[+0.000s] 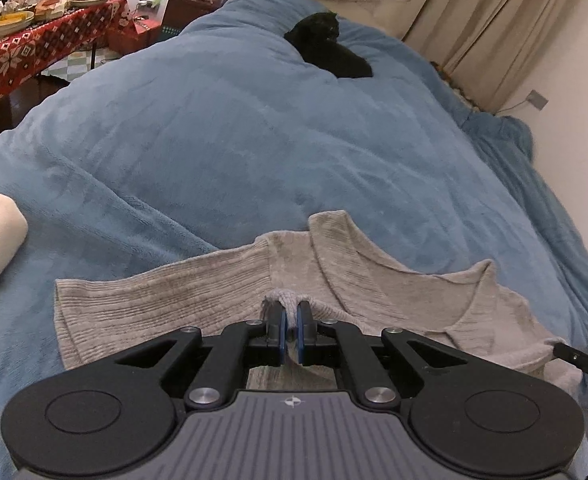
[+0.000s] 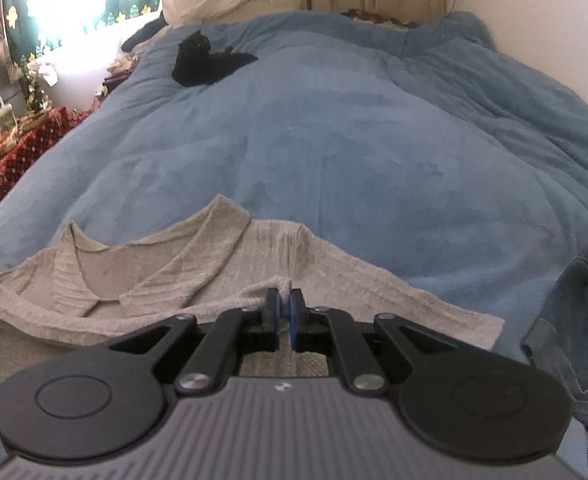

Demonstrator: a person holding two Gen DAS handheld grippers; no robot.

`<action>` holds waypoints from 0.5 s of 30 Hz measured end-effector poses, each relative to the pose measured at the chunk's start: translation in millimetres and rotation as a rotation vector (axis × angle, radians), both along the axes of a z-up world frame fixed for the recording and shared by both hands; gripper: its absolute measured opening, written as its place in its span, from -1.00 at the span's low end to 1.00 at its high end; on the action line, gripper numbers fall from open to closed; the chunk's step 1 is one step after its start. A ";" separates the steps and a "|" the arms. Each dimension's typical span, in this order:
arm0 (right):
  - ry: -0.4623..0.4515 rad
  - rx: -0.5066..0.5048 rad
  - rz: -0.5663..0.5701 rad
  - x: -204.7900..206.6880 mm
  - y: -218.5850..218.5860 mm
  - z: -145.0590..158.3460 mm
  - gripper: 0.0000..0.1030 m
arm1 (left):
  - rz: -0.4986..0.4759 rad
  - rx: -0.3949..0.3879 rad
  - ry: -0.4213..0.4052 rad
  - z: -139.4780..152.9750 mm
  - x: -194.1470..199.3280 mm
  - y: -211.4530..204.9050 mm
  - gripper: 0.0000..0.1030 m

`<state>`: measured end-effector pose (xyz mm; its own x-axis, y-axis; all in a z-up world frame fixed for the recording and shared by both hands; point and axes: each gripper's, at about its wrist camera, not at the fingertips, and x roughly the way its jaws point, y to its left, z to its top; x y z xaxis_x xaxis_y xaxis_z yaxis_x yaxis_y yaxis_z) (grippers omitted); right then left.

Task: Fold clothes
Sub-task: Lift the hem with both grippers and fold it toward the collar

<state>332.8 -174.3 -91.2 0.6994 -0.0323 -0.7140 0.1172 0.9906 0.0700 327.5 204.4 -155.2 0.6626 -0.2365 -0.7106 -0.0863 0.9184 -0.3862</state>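
Down on the bed, a light grey ribbed knit cardigan lies spread on a soft blue fleece blanket. Its V-shaped neck points up the bed, away from both cameras. The left gripper has its two black jaws pinched nearly together, and a small fold of the grey knit is squeezed between them. The right gripper is closed the same way, with a bunched bit of the same cardigan caught between its jaws. So each gripper holds the cardigan at the edge closest to the cameras.

Far up the blanket, well apart from the cardigan, rests a black cat. A table with a red patterned cloth stands beside the bed, full of dishes. Some blue denim cloth lies at the right edge of the right wrist view, near the cardigan's corner.
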 end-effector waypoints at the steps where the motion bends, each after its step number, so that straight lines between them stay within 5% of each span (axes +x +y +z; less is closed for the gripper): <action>1: 0.007 -0.002 -0.004 2.0 0.1 -3.8 -0.90 | -0.002 0.007 -0.006 -0.8 1.3 -1.8 -0.90; 15: 0.026 -0.041 -0.025 7.2 2.5 -17.1 -0.89 | -0.038 0.103 -0.011 -2.4 23.4 -15.0 -0.89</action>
<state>340.0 -171.8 -108.2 0.6790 -0.0796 -0.7298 0.1437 0.9893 0.0257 351.0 189.4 -157.6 0.6621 -0.1877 -0.7255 -0.0468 0.9559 -0.2901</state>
